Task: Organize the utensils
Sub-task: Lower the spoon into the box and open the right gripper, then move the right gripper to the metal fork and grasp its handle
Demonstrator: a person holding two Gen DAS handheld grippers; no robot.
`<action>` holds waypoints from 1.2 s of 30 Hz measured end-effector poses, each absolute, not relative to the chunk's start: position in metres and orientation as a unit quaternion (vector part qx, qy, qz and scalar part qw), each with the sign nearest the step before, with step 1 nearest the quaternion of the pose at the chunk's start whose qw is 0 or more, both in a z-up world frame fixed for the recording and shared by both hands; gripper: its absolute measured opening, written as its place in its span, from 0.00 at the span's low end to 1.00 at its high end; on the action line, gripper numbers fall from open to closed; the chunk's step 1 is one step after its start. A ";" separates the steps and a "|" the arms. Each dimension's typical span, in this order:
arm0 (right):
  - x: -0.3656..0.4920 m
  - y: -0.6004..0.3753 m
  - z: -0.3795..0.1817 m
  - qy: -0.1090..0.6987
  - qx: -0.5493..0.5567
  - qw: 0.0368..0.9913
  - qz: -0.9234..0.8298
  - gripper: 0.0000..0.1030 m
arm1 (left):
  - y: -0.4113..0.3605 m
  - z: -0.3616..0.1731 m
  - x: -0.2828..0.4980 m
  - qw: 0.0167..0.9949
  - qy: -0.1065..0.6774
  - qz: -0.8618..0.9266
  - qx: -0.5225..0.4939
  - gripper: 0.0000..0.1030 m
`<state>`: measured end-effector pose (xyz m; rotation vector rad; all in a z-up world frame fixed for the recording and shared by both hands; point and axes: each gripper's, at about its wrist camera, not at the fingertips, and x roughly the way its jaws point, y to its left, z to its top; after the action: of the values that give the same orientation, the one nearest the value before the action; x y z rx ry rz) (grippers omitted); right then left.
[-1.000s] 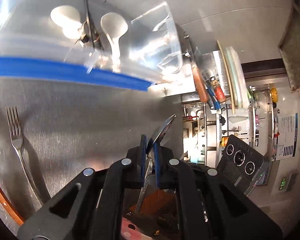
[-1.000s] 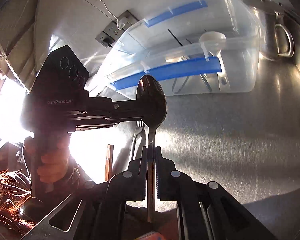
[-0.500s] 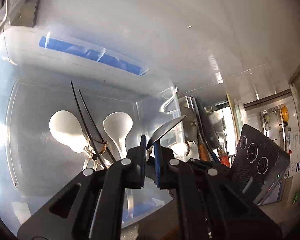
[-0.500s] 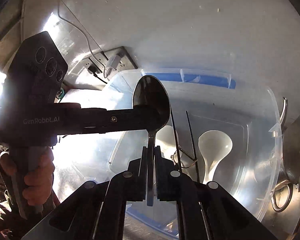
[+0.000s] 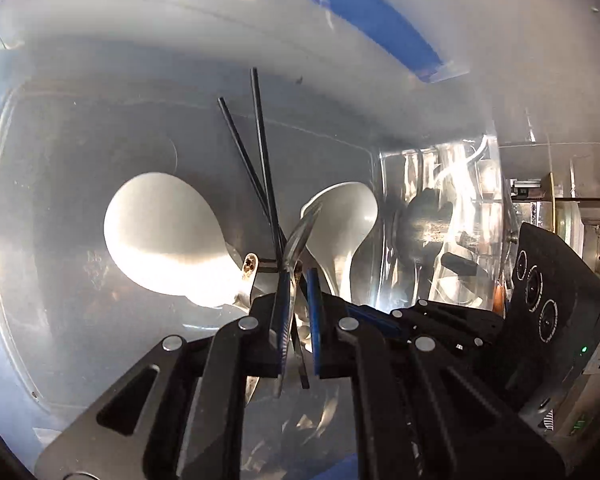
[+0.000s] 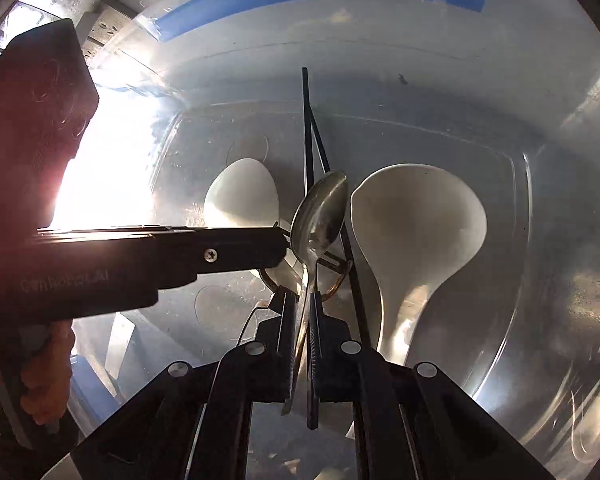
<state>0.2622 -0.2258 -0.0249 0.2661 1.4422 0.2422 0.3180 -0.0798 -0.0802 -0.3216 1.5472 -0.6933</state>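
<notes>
Both tools reach down into the clear bin [image 5: 400, 92]. The left tool [image 5: 298, 276] pinches a metal spoon [image 5: 300, 232]; the right tool [image 6: 302, 300], its jaws just opening, stands narrowly apart around the tilting steel spoon [image 6: 320, 212].

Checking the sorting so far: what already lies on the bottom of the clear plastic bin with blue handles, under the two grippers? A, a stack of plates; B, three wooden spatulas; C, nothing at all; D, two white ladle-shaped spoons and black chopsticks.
D: the right wrist view shows two white spoons and a pair of black chopsticks on the floor of the clear bin.
</notes>
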 end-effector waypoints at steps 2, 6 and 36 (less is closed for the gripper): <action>0.238 -0.221 0.016 0.610 0.115 0.775 0.123 0.24 | -0.062 -0.044 0.308 0.674 0.643 -0.335 -0.142 0.26; 0.154 -0.185 0.094 0.517 0.118 0.823 0.202 0.47 | 0.002 0.037 0.251 0.731 0.525 -0.407 -0.152 0.84; 0.014 -0.012 -0.062 0.655 0.033 0.742 0.135 0.08 | 0.147 -0.091 0.101 0.614 0.659 -0.352 -0.255 0.90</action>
<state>0.0137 -0.0120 -0.0624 0.0726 1.4360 0.2960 0.1015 0.1473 -0.0909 -0.5868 1.5197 -0.8114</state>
